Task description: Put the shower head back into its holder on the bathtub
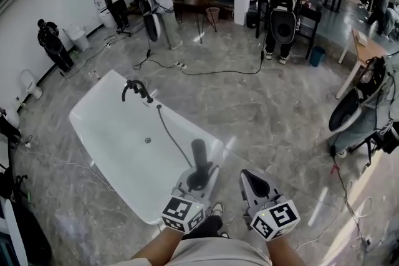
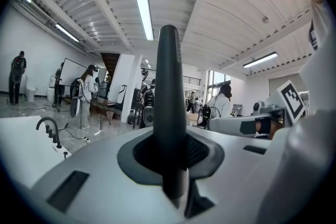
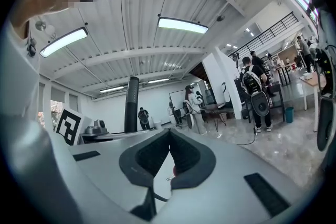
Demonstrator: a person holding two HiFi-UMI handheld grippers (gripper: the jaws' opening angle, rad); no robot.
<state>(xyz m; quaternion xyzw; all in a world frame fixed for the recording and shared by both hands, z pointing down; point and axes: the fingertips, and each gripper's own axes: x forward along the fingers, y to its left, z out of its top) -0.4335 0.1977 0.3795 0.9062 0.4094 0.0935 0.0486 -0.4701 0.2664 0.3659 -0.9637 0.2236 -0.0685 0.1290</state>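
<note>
Marble floor (image 1: 262, 109) surrounds the bathtub (image 1: 103, 131). Bottom centre, the left tool (image 1: 197, 182) clamps the shower head (image 1: 199, 152); the right tool (image 1: 254, 184) is closed, empty.

Grey marble floor (image 1: 262, 115), white bathtub (image 1: 115, 146), perhaps cables (image 1: 224, 73)

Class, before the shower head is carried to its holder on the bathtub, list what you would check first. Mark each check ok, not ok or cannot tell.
1. Grip: the left gripper is shut on the shower head, whose dark handle stands upright: ok.
2. Spare hand: the right gripper is shut with nothing in it: ok.
3. Hose: it lies slack across the bathtub, with no knot seen: ok.
4. Holder: only the black faucet at the tub's far end shows, and the holder itself is too small to make out: cannot tell.
5. Shower head at the holder: it is over the tub's near end, well apart from the faucet: not ok.
</note>
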